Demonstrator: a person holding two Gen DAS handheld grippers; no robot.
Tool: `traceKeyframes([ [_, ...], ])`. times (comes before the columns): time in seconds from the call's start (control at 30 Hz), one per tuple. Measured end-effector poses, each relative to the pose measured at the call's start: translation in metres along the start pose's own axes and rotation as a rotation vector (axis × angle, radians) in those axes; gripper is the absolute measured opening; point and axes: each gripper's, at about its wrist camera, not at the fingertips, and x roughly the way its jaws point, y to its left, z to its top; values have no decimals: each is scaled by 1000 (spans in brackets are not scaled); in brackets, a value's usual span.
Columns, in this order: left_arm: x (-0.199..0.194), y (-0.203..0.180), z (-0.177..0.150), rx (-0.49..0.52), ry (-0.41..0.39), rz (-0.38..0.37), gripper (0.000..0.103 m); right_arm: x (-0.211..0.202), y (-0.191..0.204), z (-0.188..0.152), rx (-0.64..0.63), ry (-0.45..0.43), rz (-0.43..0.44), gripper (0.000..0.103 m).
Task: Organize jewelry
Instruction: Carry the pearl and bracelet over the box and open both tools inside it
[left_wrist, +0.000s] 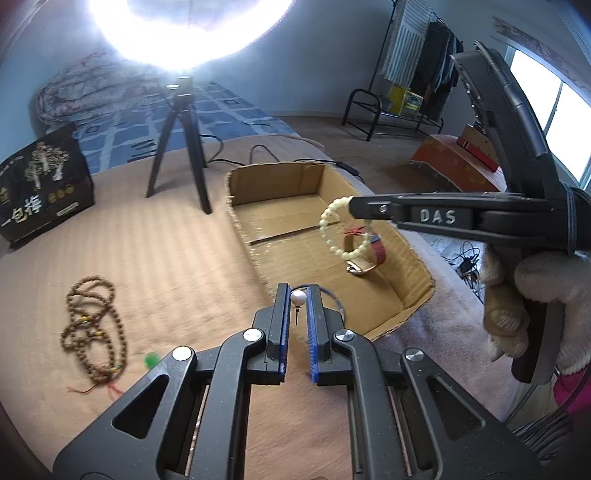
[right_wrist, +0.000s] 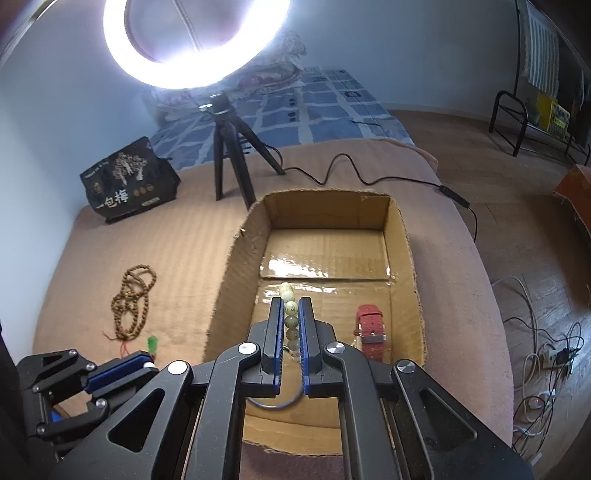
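Note:
My left gripper (left_wrist: 297, 295) is shut on a pearl stud earring (left_wrist: 297, 298), held just over the near left corner of the open cardboard box (left_wrist: 243, 229). My right gripper (right_wrist: 290, 306) is shut on a pale green bead bracelet (right_wrist: 290, 314) and holds it hanging above the box floor (right_wrist: 325, 254); the bracelet also shows in the left wrist view (left_wrist: 332, 229). A red-strap watch (left_wrist: 364, 253) lies inside the box at the right (right_wrist: 371, 326). A thin blue hoop (right_wrist: 271, 402) lies in the box near its front wall. A brown bead necklace (left_wrist: 94, 328) and a small green piece (left_wrist: 151, 359) lie on the tan blanket left of the box.
A ring light on a black tripod (left_wrist: 181, 136) stands behind the box, with its cable (right_wrist: 354, 173) running off to the right. A black printed bag (left_wrist: 40, 188) stands at the far left. The blanket's edge drops off right of the box (right_wrist: 480, 295), with cables on the floor.

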Motion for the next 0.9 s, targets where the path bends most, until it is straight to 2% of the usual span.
traceKeyframes([
  [0.43,34,-19,0,16,51,-27,7,9,-19,-6,24,33,-9,6],
  [0.9,40,-24,-2,34,57,-31,7,8,-15,-6,10,29,-4,6],
])
